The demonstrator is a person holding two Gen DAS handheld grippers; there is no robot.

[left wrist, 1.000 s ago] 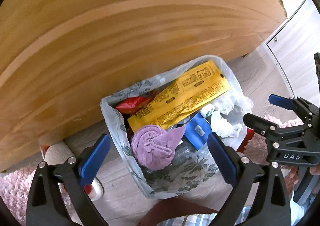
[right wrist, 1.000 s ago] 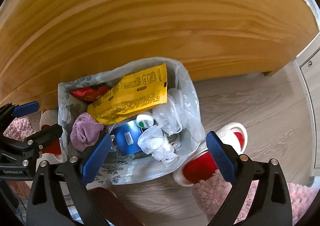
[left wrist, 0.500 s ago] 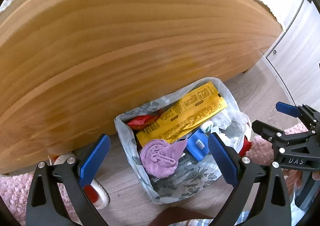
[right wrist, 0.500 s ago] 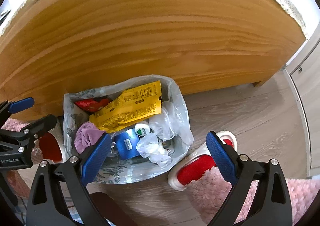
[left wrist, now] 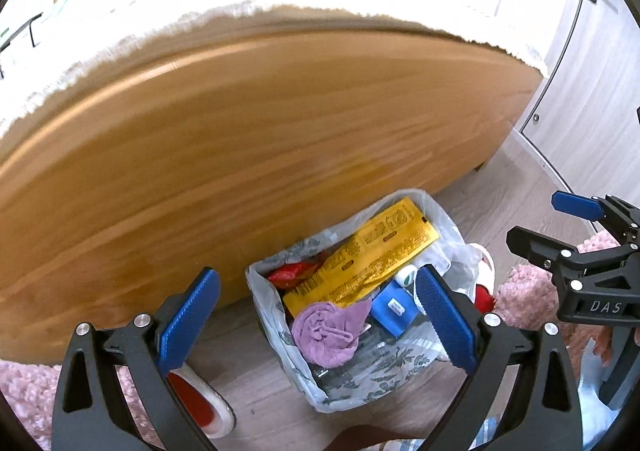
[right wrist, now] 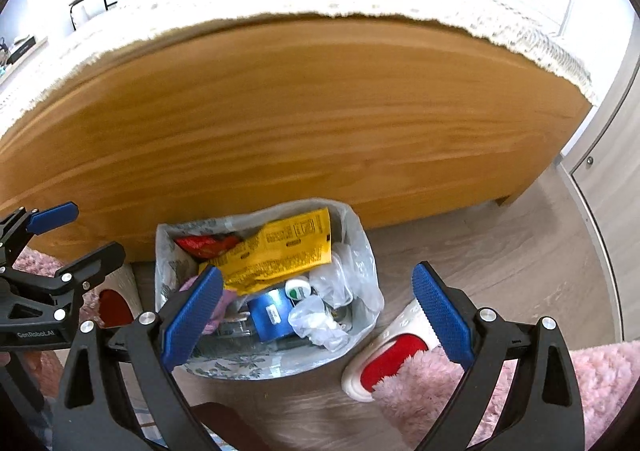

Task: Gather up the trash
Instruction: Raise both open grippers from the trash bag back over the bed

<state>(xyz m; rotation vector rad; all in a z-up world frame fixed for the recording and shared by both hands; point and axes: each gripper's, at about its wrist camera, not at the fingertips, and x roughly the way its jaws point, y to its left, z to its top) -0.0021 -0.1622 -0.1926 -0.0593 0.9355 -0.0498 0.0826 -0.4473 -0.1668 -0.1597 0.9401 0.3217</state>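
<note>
The bag [left wrist: 360,383] stands on the floor [right wrist: 500,259] against the foot of the bed [right wrist: 280,123], its mouth open and already heaped: a yellow wrapper [left wrist: 368,259] lies across the top, a red wrapper [right wrist: 204,243] at the back corner, a purple cloth [left wrist: 324,335] at the front, a blue packet [right wrist: 270,315] and crumpled clear plastic [right wrist: 316,319] beside it. Both claws are wide and hold nothing; the left claw [left wrist: 316,327] hangs above the bag, the right claw [right wrist: 316,315] likewise, each visible at the edge of the other's view.

The likeliest trouble is the bag itself. It is thin, floppy film with no bin visible around it, so a pinch on one side of the rim only would probably tip it and spill the heap onto the floor. The yellow wrapper overhangs the rim and looks ready to slide out if the bag is lifted unevenly. A claw closing on film stretched over the packet's corner could tear it. Slippers [right wrist: 384,355] sit close on either side of the bag, one partly on the pink rug [right wrist: 540,383], and a claw reaching low could knock or snag them. Taking both sides of the rim together would seem safest.
</note>
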